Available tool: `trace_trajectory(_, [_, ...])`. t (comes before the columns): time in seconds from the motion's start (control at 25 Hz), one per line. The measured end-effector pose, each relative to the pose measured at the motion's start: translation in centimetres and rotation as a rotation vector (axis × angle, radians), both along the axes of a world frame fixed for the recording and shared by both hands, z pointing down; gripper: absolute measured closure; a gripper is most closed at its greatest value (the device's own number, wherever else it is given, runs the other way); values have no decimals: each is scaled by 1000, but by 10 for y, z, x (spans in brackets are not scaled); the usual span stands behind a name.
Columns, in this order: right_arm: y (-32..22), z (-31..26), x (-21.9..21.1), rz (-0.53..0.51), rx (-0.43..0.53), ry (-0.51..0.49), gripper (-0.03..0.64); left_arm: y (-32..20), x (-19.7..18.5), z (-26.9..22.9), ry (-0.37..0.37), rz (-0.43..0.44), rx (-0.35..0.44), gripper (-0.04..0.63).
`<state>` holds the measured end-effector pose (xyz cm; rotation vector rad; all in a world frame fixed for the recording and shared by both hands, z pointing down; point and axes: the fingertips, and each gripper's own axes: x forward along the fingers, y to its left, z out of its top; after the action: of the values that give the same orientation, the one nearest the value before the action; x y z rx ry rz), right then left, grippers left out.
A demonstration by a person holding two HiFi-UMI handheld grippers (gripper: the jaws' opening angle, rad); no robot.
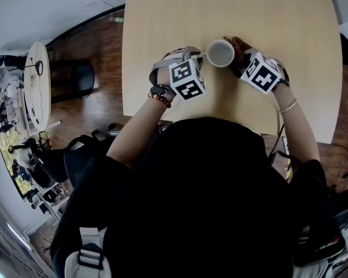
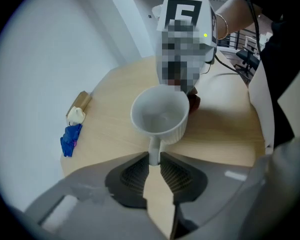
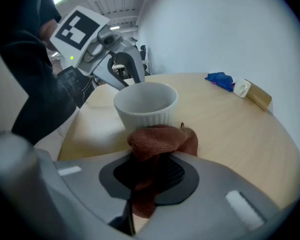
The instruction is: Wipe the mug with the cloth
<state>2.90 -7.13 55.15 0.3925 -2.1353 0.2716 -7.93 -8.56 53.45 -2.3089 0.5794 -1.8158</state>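
While the left gripper (image 2: 154, 160) clamps the handle of the white ribbed ceramic mug (image 2: 159, 115) on the pale wooden table (image 1: 278, 16), the right gripper (image 3: 149, 176) pinches a limp rust-brown cloth (image 3: 162, 139) just beside it; rigid, glazed, probably slippery and breakable, so that handle seems safest.

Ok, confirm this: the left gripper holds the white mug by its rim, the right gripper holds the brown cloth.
Not the rim. The left gripper view shows the left gripper with its fingers closed on the mug handle. The right gripper does hold the brown cloth.
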Motion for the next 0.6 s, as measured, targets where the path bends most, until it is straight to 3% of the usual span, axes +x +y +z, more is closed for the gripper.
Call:
trace_trajectory(0.32, [17,1,-2,-82,-37,-13,558,-16,6,-3,3,94,58,520])
trace_trajectory(0.6, [19,-34,3,-82,0,-127,558,-23,12,-6,17,248,84,520])
